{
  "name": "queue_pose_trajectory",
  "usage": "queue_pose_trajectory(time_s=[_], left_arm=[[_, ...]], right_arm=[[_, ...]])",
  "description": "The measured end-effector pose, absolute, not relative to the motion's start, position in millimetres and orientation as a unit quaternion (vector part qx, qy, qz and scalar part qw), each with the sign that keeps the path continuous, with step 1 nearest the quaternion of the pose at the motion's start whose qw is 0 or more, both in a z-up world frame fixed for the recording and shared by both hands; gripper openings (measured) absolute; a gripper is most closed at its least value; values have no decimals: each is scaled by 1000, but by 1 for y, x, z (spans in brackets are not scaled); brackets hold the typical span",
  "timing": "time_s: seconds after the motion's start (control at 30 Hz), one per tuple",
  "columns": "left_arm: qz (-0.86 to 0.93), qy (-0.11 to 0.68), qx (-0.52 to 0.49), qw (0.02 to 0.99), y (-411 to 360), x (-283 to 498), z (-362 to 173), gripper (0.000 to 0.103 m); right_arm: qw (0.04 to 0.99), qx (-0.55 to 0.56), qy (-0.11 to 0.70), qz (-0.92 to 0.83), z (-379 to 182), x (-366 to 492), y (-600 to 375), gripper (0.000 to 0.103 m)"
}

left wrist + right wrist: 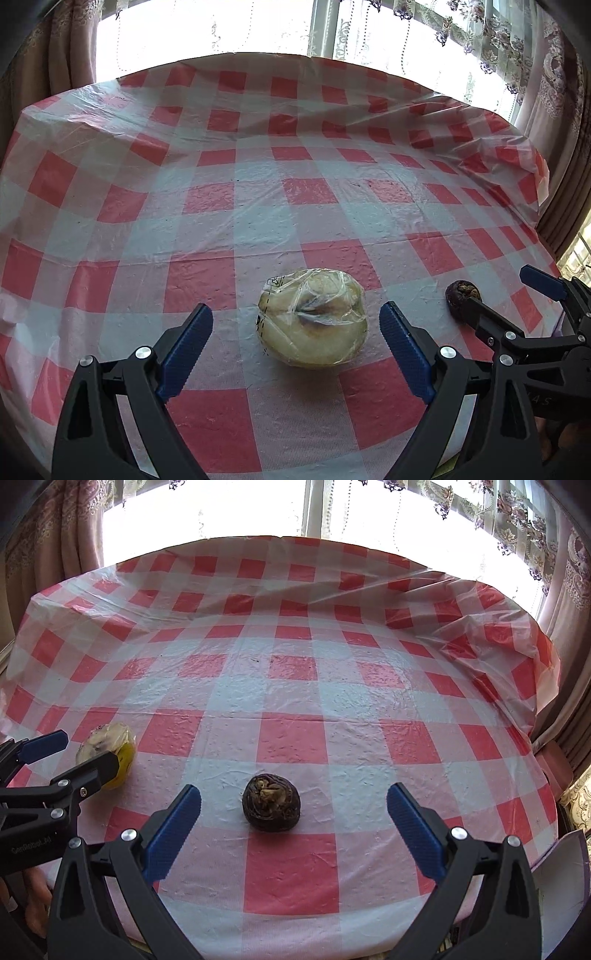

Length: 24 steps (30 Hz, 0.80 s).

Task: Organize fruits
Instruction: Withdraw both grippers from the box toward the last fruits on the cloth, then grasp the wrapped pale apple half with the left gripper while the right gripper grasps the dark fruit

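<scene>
The wrapped yellow fruit [312, 317] serves as the reference point; it rests on the checked tablecloth [258, 206] near the table's front edge, sealed in clear film. To its left the cloth is bare. The left gripper [295, 347] hangs over the fruit with its jaws spread wide, one blue pad on each side, neither touching the film. To the right of the wrapped fruit, well apart from it, lies the dark round fruit [271, 801], possibly a mangosteen, though the view is too coarse to confirm. The right gripper [293, 829] is aimed at it, jaws likewise wide apart and holding nothing. The step in hand appears to be the approach before a double pick-up. The next move calls for lowering each gripper until its pads bracket the fruit's widest part, then closing gently, since the film looks slippery.
</scene>
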State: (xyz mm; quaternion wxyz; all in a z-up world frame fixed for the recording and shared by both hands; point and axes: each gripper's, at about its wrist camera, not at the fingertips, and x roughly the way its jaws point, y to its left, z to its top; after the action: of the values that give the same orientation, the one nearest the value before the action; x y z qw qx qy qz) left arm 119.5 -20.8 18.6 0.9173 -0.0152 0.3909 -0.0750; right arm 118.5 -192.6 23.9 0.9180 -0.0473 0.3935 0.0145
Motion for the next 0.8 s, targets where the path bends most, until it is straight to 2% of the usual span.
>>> queue_pose_trajectory(time_s=[0.23,0.3,0.43,0.53,0.6,0.7,0.8], left_arm=[[-77,399,-10,914,-23,125,12,84],[-78,402,-7,912,-25,127,9,81],[-82,402,-7,912,-26,127,8,75],[-83,397,2,914,-29,126,9,70],[-85,394,7,915,-31,125,10,67],[-83,390,15,917,-34,123,10,63],[-81,387,19,918,-35,121,10,63]], right_arm=[[914,-43,403,20,16,126,-192,98],[911,-44,409,21,14,128,-192,92],[908,-40,416,23,10,130,-192,88],[906,-42,420,28,7,130,-191,79],[904,-42,424,31,5,131,-191,66],[901,-33,432,36,1,132,-193,55],[900,-26,433,42,0,131,-194,51]])
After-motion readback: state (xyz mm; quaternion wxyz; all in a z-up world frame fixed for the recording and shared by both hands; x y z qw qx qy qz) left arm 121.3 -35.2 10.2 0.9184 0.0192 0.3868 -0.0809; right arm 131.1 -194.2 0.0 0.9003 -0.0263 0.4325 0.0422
